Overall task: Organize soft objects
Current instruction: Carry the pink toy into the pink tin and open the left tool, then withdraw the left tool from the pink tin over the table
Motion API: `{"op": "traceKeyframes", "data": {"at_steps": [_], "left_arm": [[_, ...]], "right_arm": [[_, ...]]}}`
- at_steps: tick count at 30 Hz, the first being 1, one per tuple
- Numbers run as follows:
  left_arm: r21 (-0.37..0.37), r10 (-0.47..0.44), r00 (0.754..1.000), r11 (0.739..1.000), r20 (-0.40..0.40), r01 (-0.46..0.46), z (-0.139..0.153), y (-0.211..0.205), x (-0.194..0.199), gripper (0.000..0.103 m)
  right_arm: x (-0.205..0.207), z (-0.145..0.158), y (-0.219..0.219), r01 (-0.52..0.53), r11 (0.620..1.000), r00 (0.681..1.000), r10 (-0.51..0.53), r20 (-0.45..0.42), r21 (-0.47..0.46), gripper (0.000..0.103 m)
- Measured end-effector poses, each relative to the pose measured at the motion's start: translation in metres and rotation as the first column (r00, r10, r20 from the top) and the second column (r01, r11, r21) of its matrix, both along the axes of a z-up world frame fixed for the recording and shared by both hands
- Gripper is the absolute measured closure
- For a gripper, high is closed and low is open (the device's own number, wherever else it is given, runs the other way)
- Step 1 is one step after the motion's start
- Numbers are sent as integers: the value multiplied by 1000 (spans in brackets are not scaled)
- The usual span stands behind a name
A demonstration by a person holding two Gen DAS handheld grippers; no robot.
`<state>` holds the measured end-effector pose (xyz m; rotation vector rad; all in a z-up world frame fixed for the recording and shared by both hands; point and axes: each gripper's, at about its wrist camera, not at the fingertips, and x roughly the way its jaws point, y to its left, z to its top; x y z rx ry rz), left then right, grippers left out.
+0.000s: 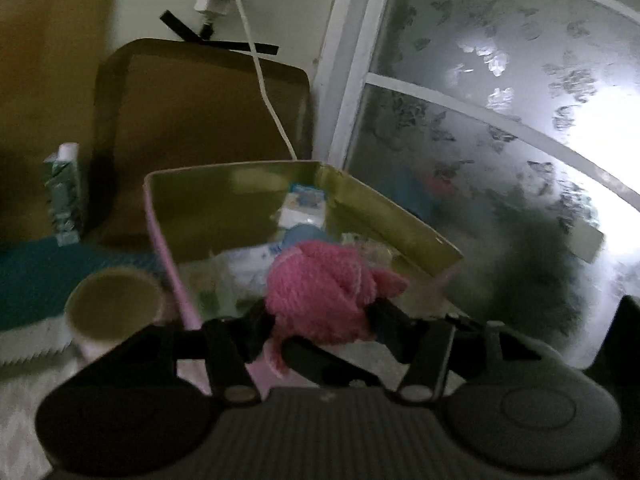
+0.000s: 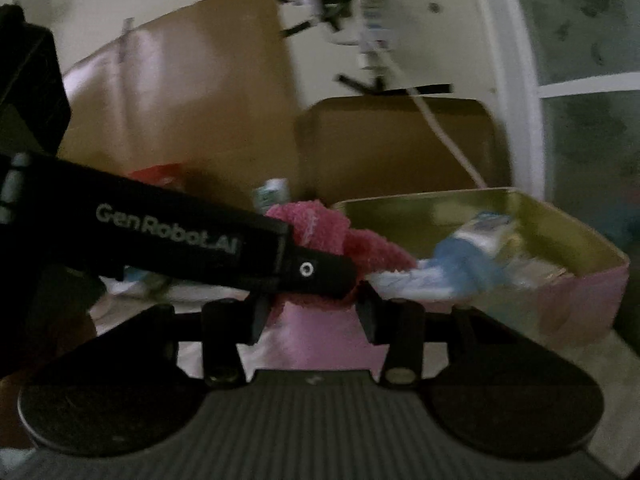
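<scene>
My left gripper (image 1: 320,316) is shut on a fuzzy pink soft bundle (image 1: 320,288) and holds it over the near edge of a pink box (image 1: 176,272) with a gold inside. The box holds a blue soft item (image 1: 304,236) and white packets. In the right wrist view the left gripper (image 2: 320,272) comes in from the left with the pink bundle (image 2: 320,228) at the rim of the box (image 2: 576,292). My right gripper (image 2: 316,312) is open and empty just in front of the box.
A cardboard tube (image 1: 116,304) stands left of the box. A brown cardboard box (image 1: 200,104) stands behind, with a white cable (image 1: 260,72) across it. A frosted window (image 1: 500,120) is on the right. A teal mat (image 1: 32,276) lies at left.
</scene>
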<state>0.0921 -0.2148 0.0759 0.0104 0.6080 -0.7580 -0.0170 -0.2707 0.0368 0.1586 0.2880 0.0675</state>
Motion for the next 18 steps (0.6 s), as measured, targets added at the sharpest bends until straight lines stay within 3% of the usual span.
{"op": "traceKeyframes", "data": {"at_steps": [1,2,3,4,5,8,11,18], "left_arm": [[17,19,1000,1000,2,-19,-3,-8,8,22],[39,52,999,998,7,-52,-7,-14,15,15],[61,92,996,994,16,-93,-10,-18,21,12],[79,114,993,990,18,-115,-13,-20,25,13],[75,120,993,990,12,-121,-13,-17,26,14],[-7,122,992,992,29,-122,-8,8,11,13],[-30,138,988,990,63,-136,-9,30,-7,12],[12,204,978,979,37,-204,-25,76,-41,10]], "right_arm": [[7,0,-8,14,1000,1000,-14,-5,2,51],[16,-2,-13,38,999,999,-38,-16,-4,51],[24,-5,-19,65,998,997,-66,-30,-18,45],[33,-8,-22,104,994,993,-106,-45,-37,32],[40,-12,-28,164,985,983,-168,-68,-59,29],[28,-13,-40,219,975,975,-220,-39,-38,29],[3,-12,-40,252,968,968,-252,8,5,29],[-34,-26,-22,250,964,968,-248,-25,89,29]]}}
